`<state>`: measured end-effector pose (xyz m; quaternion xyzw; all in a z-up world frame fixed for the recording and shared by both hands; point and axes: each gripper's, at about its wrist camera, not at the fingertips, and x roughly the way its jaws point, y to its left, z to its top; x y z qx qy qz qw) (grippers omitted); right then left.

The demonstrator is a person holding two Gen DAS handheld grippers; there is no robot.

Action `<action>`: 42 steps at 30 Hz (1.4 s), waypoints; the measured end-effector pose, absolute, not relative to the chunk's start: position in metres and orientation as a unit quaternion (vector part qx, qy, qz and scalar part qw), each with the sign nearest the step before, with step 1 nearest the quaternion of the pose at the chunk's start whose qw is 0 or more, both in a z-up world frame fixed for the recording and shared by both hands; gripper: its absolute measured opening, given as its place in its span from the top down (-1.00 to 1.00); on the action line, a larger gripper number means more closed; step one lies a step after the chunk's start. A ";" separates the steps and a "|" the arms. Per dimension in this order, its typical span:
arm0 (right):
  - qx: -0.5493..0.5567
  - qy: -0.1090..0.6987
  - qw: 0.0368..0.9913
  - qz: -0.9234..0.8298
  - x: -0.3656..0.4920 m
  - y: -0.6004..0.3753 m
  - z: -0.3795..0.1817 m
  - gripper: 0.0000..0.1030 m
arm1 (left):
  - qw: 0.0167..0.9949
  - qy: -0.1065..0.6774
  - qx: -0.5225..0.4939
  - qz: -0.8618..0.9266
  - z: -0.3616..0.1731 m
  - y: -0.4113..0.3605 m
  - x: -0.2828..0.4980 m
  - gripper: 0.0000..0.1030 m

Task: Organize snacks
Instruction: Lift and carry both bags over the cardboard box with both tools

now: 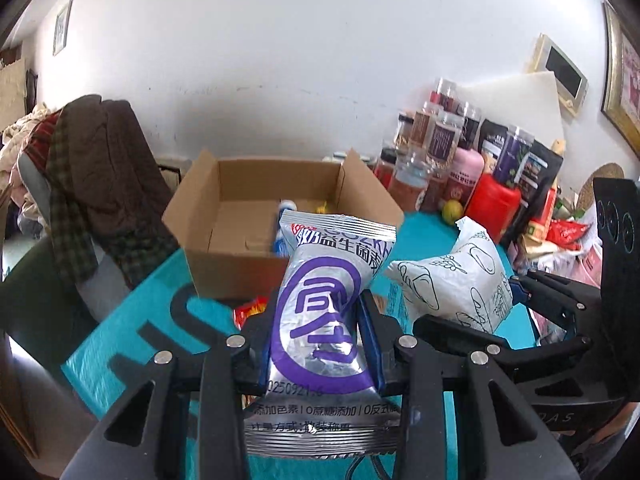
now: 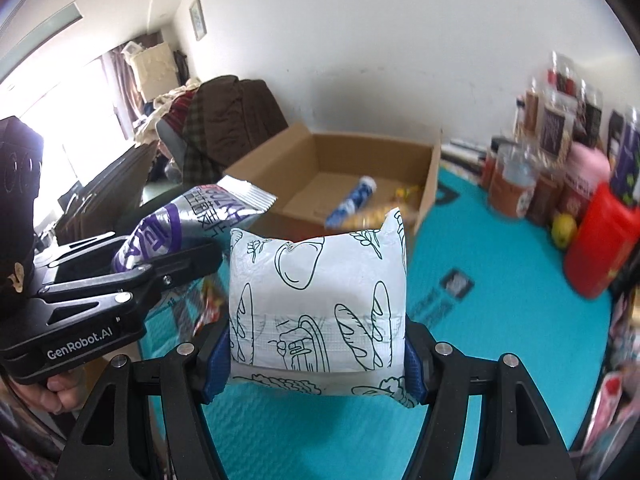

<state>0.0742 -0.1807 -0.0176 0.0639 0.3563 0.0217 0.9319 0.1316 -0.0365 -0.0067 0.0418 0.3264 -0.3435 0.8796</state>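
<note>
My left gripper [image 1: 320, 344] is shut on a silver snack packet with purple print [image 1: 324, 320], held above the teal table in front of an open cardboard box [image 1: 236, 268]. My right gripper [image 2: 318, 354] is shut on a white packet printed with bread drawings [image 2: 320, 300], held up beside the left one. In the left wrist view the white packet [image 1: 452, 284] and right gripper [image 1: 516, 292] show at the right. In the right wrist view the silver packet [image 2: 188, 220] and left gripper [image 2: 136, 268] show at the left. The box [image 2: 340, 148] holds a blue-and-white packet [image 2: 352, 202] and a yellow item [image 2: 406, 192].
Jars, bottles and bags [image 1: 460, 152] crowd the back right of the teal table [image 2: 500, 320], with a red container [image 2: 600, 240] and a lemon [image 2: 564, 230]. A red snack packet [image 1: 250, 308] lies before the box. A chair draped with clothes [image 1: 92, 176] stands at the left.
</note>
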 end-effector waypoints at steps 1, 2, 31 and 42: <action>0.062 0.354 0.933 0.023 0.078 -0.182 -0.015 -0.32 | 0.881 0.322 0.042 -0.343 -0.004 -0.038 0.136 0.32; 0.060 0.350 0.934 0.025 0.082 -0.183 -0.013 -0.32 | 0.882 0.319 0.041 -0.343 -0.001 -0.040 0.140 0.32; 0.052 0.320 0.946 0.021 0.234 -0.240 0.020 -0.32 | 0.888 0.274 0.065 -0.364 0.030 -0.104 0.295 0.32; 0.060 0.375 0.925 0.019 0.296 -0.257 -0.006 -0.32 | 0.881 0.322 0.084 -0.335 -0.008 -0.133 0.353 0.32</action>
